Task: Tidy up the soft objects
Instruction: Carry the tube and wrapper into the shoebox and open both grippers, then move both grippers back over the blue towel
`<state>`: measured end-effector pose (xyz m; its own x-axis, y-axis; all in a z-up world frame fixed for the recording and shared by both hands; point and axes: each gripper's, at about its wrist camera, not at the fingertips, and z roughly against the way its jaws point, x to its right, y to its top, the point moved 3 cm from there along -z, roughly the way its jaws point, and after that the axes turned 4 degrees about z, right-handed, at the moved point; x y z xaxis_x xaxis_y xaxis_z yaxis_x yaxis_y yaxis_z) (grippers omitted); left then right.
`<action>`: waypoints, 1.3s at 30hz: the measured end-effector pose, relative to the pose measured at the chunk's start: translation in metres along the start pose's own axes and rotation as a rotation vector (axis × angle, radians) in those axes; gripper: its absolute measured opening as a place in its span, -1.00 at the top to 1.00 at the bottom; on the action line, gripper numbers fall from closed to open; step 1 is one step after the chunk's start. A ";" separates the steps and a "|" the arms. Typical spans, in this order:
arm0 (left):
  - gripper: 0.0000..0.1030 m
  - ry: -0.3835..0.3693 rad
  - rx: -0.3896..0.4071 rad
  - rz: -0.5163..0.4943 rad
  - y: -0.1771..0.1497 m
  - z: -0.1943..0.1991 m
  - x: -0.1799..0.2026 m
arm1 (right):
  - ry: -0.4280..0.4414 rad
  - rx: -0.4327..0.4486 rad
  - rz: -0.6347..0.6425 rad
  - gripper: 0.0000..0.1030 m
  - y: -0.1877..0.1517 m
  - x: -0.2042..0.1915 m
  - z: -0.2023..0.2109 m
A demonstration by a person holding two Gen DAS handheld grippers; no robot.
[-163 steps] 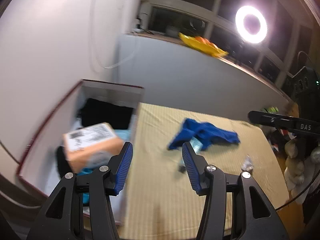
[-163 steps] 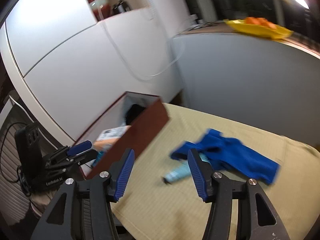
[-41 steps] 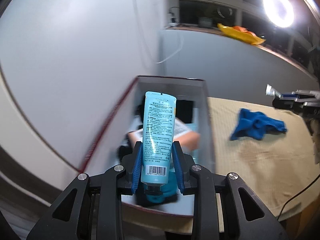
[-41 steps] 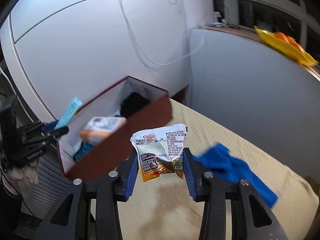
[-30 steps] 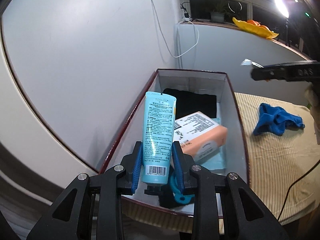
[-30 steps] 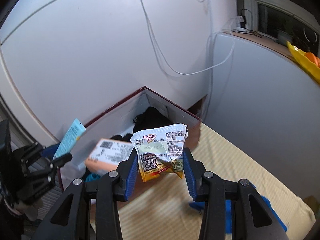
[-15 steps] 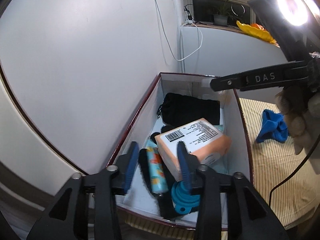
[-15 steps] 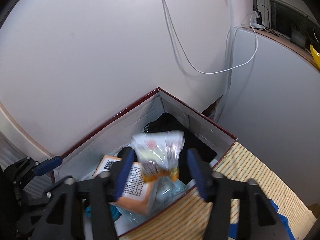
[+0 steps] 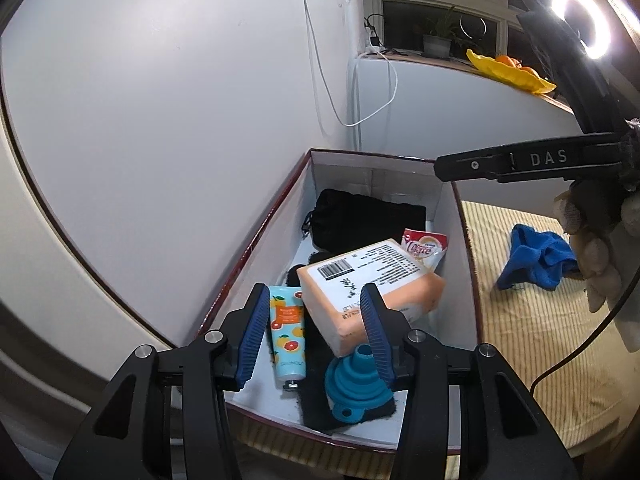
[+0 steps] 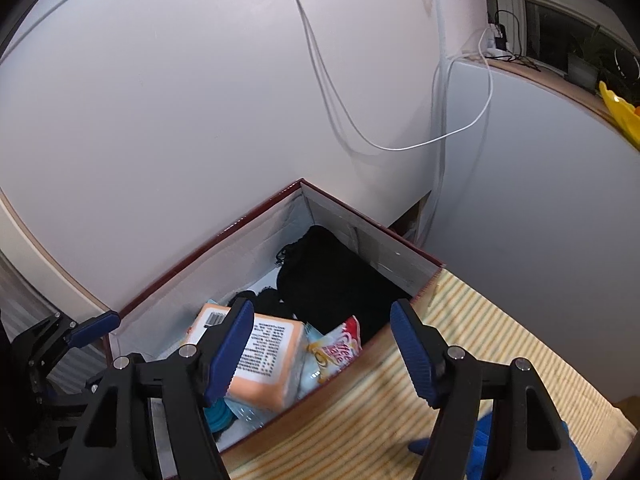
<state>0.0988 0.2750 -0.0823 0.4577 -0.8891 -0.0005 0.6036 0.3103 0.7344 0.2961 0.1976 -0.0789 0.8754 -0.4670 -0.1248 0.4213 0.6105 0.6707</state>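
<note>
Inside the maroon box (image 9: 260, 236), left to right, I read a citrus-print tube (image 9: 286, 330), a barcoded orange pack (image 9: 372, 284) and a "Coffee-mate" sachet (image 9: 425, 248). My left gripper (image 9: 316, 332) and right gripper (image 10: 322, 344) hovered above, jaws apart and empty; the blue cloth (image 9: 536, 258) lay on the striped mat (image 9: 532, 340).

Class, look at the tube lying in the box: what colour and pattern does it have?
The tube is light blue with orange and grapefruit pictures; the left wrist view shows it best.

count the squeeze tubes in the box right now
1 visible: a light blue citrus-print tube lying along the left inner wall of the box, beside the orange pack. Others may be hidden beneath the pack.
</note>
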 end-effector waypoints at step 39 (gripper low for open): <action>-0.22 -0.420 -0.144 -0.002 -0.016 -0.046 0.209 | -0.145 -0.089 -0.488 -0.36 -0.195 0.235 0.100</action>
<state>0.2146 0.0996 -0.1251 0.1697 -0.9400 0.2961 0.7024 0.3261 0.6326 0.3962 -0.0951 -0.1663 0.5325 -0.7913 -0.3005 0.7965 0.3484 0.4943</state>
